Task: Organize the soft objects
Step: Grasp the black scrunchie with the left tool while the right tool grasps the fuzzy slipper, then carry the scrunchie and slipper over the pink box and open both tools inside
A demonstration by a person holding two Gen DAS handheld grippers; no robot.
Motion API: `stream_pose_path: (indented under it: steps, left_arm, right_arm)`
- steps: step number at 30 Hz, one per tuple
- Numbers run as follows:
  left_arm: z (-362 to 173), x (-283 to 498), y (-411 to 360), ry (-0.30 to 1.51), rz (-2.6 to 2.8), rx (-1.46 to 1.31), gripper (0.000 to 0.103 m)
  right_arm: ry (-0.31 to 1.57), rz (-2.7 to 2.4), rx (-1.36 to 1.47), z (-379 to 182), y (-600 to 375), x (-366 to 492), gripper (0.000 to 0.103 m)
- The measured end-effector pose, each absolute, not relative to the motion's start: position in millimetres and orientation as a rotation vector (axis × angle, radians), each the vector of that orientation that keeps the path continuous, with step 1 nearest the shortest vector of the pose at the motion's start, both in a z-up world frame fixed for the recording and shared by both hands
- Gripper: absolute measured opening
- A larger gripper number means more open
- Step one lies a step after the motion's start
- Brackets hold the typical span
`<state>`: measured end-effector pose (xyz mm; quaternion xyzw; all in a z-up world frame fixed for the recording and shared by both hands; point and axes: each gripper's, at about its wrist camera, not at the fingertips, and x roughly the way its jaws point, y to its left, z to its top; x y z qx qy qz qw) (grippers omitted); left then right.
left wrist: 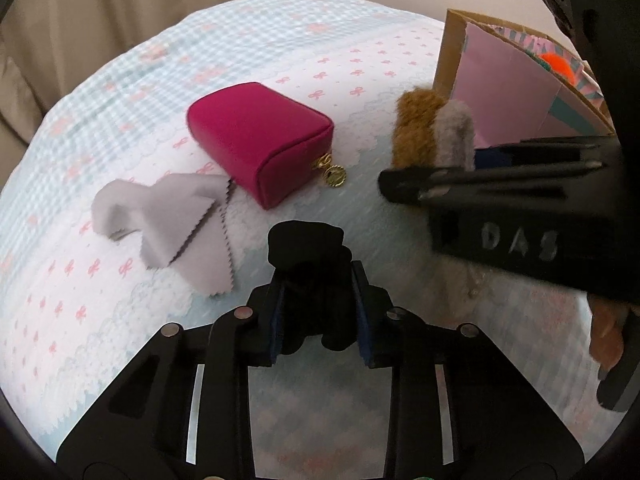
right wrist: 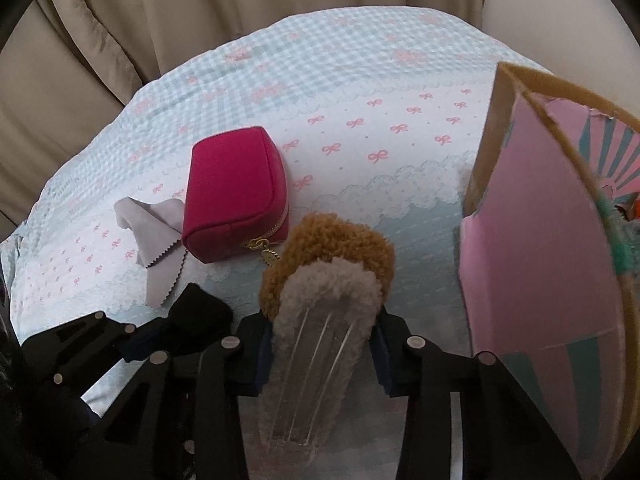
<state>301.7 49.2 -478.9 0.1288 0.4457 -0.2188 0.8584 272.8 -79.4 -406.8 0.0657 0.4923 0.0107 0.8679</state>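
Between my left fingers [left wrist: 318, 312] sits a soft black thing [left wrist: 308, 264], a crumpled bundle whose make I cannot tell; both pads press its sides and its top bulges out past the tips, so the fingers are drawn in close on it. My right fingers [right wrist: 322, 344] are likewise drawn in on a fuzzy pair of hair clips [right wrist: 326, 292], one grey and plush in front with a clear plastic tongue running back toward the camera, one brown and woolly behind it; the blue pads touch them on both sides. Seen from the left wrist, that right tool reaches in from the right edge with the same brown and grey tufts poking up beyond its tips. Just past the black bundle on the bed cover [left wrist: 120, 300], pale blue and white with small pink bows, lies a grey cleaning cloth [left wrist: 176, 220] with pinked edges, rumpled and partly lifted at one end. Touching the cloth's far corner is a magenta zip pouch [left wrist: 260, 140], lying flat with its gold zipper pull turned toward me. Off to the right stands an open cardboard box [right wrist: 532, 240] lined in pink with teal stripes, something orange showing inside it. Beige curtains [right wrist: 200, 20] hang behind the bed.
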Motion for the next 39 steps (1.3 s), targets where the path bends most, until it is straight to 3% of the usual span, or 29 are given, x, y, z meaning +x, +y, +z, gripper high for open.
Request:
stream_pose_path:
  steps: [9, 23, 31, 39]
  left_arm:
    - [-436.4, 286.5, 65.1, 0.944, -0.395, 0.177, 0.025]
    - [-271.4, 237.8, 52.9, 0.886, -0.351, 0.102, 0.025]
    - [-195.8, 234.6, 8.0, 0.832, -0.339, 0.06, 0.025]
    - [-177.2, 242.6, -74.3, 0.838, -0.316, 0.048, 0.025]
  right_arm:
    - [1.011, 0.043, 0.14, -370.4, -75.9, 255.6, 0.037]
    - [0.952, 0.038, 0.169, -216.4, -81.8, 193.8, 0.037]
    - [0.912, -0.008, 0.23, -155.9, -140.5, 167.6, 0.037]
    - [0.927, -0.022, 0.229, -134.9, -229.9, 159.6, 0.037]
